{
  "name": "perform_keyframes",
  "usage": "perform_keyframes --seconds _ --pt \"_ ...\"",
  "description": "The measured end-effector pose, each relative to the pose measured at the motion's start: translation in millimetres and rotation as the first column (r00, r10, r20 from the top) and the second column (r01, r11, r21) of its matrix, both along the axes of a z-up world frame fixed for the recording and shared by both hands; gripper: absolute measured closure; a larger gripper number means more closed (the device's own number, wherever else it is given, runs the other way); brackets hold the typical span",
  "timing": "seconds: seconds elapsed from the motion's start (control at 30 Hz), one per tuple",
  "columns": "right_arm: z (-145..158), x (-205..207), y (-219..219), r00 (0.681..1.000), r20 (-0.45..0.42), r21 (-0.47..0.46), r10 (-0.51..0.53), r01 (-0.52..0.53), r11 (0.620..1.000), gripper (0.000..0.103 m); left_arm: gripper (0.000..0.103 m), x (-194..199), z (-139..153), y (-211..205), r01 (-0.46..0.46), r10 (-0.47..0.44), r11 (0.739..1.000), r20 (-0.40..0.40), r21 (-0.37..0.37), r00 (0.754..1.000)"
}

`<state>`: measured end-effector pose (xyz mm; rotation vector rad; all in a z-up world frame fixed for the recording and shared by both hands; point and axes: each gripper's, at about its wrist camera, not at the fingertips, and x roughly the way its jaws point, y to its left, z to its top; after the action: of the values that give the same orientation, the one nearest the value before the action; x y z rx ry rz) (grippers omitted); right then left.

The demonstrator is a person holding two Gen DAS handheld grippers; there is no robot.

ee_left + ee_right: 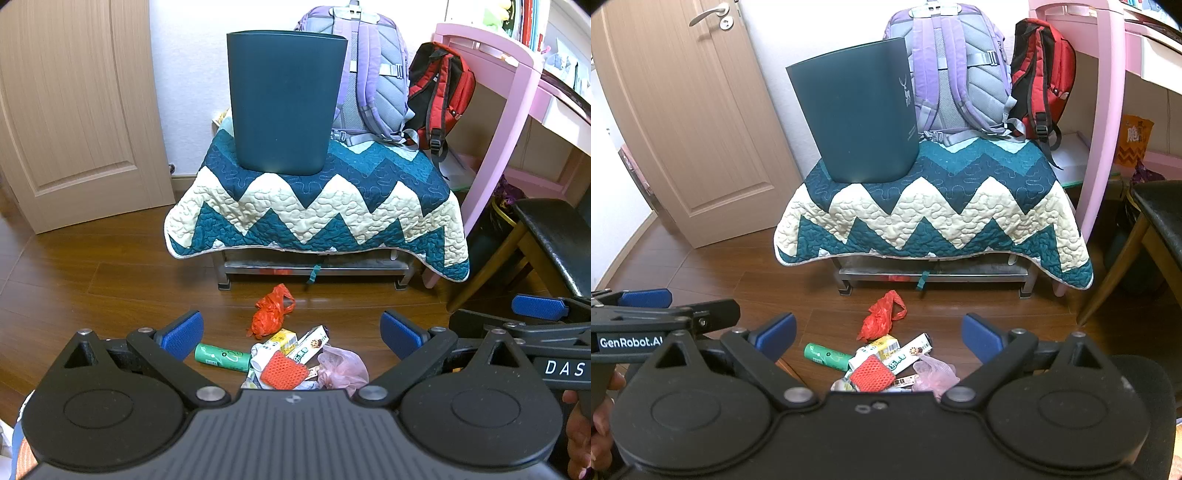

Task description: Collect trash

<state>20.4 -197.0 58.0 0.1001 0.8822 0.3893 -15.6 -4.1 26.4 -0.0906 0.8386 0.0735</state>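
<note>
Trash (291,360) lies in a small heap on the wood floor (110,288), in front of a low table with a zigzag quilt (314,206) over it. In the heap are a green roll (221,357), a yellow carton (284,340), a long white box (310,345), an orange net (283,374) and a pink bag (343,369). They touch or lie just beside each other. A red bag (271,312) lies a bit apart, closer to the table.

A dark bin (284,99) stands upright on the quilt. Behind it a purple backpack (373,74) and a red backpack (439,88) lean near the wall. A door (74,110) is on the left and a pink desk (517,92) is on the right.

The left gripper (291,332) hangs over the heap with its 2 blue pads (183,334) spread wide, holding nothing. The right gripper (879,334) is just beside it, also spread wide and holding nothing. Neither one touches the trash.
</note>
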Motion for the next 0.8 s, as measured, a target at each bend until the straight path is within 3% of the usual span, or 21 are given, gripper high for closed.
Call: perform_keyframes --seconds 0.8 --pt "-0.6 2.2 -0.6 1.0 0.005 -0.004 -0.004 0.004 1.0 0.007 0.001 1.7 -0.4 0.2 -0.002 0.002 1.0 0.001 -0.004 1.0"
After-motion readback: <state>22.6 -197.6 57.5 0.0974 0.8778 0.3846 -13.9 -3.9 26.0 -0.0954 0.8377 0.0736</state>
